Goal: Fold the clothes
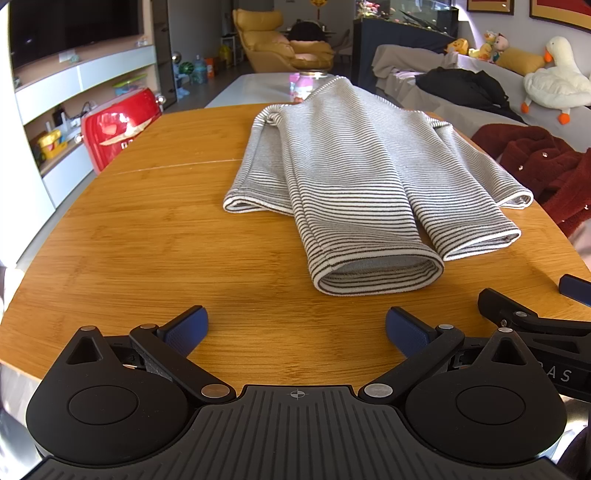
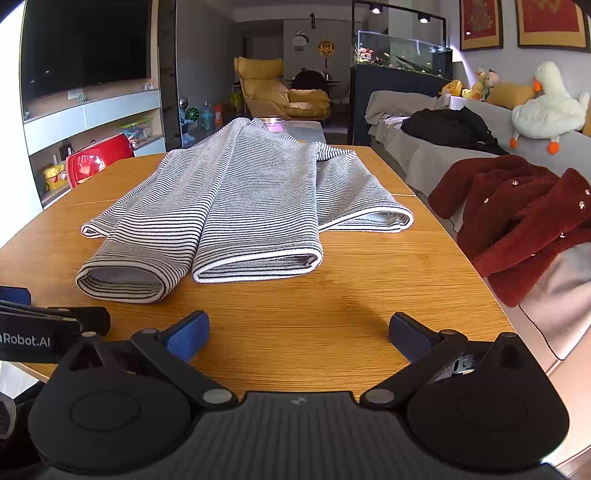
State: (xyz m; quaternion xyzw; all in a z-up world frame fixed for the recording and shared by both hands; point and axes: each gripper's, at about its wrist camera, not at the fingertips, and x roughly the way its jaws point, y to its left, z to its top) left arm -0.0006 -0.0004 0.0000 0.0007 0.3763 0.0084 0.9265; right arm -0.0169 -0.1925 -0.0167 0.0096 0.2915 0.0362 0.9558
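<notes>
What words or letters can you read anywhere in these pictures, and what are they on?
"nRobot.AI", its start cut off by the frame edge: on the left gripper's black body at the right wrist view's left edge.
"AS", the rest hidden: on the right gripper's body.
Framed wall pictures, round wall sign: too small to read.

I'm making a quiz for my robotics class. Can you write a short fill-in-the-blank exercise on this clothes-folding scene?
1. The striped garment lies on a ____ table.
2. The fingers of the left gripper are ____.
3. The right gripper holds ____.
4. The fuzzy coat off the table's edge is dark ____.

Missing words: wooden; open; nothing; red
</notes>
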